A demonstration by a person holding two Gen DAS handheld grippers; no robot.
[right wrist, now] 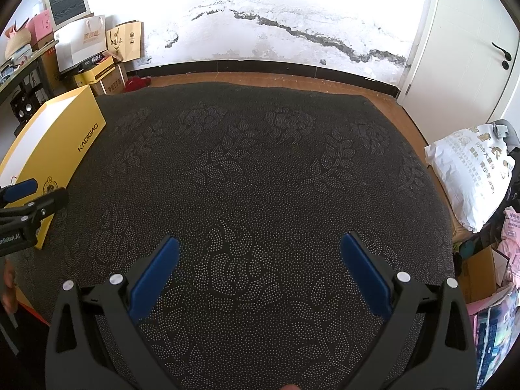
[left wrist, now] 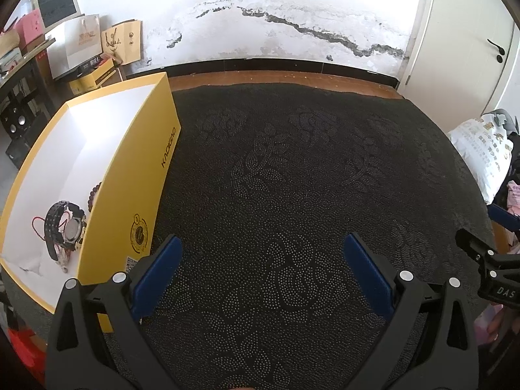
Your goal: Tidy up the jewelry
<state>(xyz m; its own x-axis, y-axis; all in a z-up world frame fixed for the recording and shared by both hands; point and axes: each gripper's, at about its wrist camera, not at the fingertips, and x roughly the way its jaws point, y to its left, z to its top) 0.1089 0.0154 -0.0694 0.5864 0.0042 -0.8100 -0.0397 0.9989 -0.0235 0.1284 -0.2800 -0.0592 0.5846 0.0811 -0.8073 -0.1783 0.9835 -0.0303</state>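
Note:
A yellow box [left wrist: 130,175] with a white inside stands open at the left of the dark patterned mat [left wrist: 292,178]. Inside lie a black wristwatch [left wrist: 66,227], a red cord bracelet [left wrist: 37,227] and a brown bead bracelet [left wrist: 92,195] partly hidden by the box wall. My left gripper [left wrist: 260,260] is open and empty, just right of the box. My right gripper [right wrist: 260,260] is open and empty over the mat's middle. The box [right wrist: 61,149] shows at the left in the right wrist view, with the left gripper's fingers [right wrist: 22,188] in front of it.
The mat [right wrist: 260,162] covers a wooden table. Paper bags and boxes [left wrist: 87,52] stand at the back left. A white sack [right wrist: 471,175] and pink items sit at the right. A white door [right wrist: 471,48] is at the back right.

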